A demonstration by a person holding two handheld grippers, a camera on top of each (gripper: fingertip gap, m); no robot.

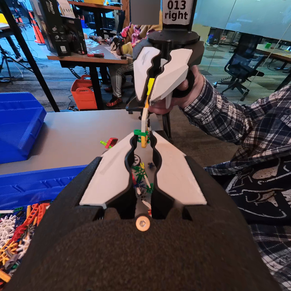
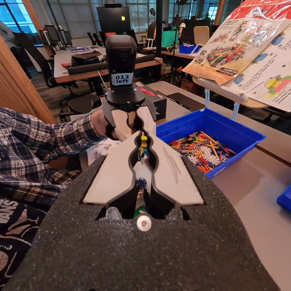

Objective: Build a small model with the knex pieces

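In the left wrist view my left gripper [image 1: 142, 133] is shut on the lower end of a small construction-toy assembly. That end is a yellow piece [image 1: 144, 141] with a green clip [image 1: 138, 132]. A white curved piece [image 1: 144, 119] rises from it. My right gripper [image 1: 146, 100] comes down from above and is shut on the yellow rod [image 1: 150, 85] at the assembly's upper end. In the right wrist view my right gripper [image 2: 143, 133] pinches the yellow piece [image 2: 143, 140], tip to tip with the left gripper [image 2: 137, 130]. The assembly hangs above the grey table [image 1: 78, 126].
A blue bin of mixed toy pieces [image 2: 204, 149] stands to the right. A second blue bin [image 1: 18, 126] is at the far left. A red and green piece [image 1: 110, 142] and loose pieces [image 1: 141, 178] lie on the table. An instruction sheet [image 2: 252, 63] leans on a stand.
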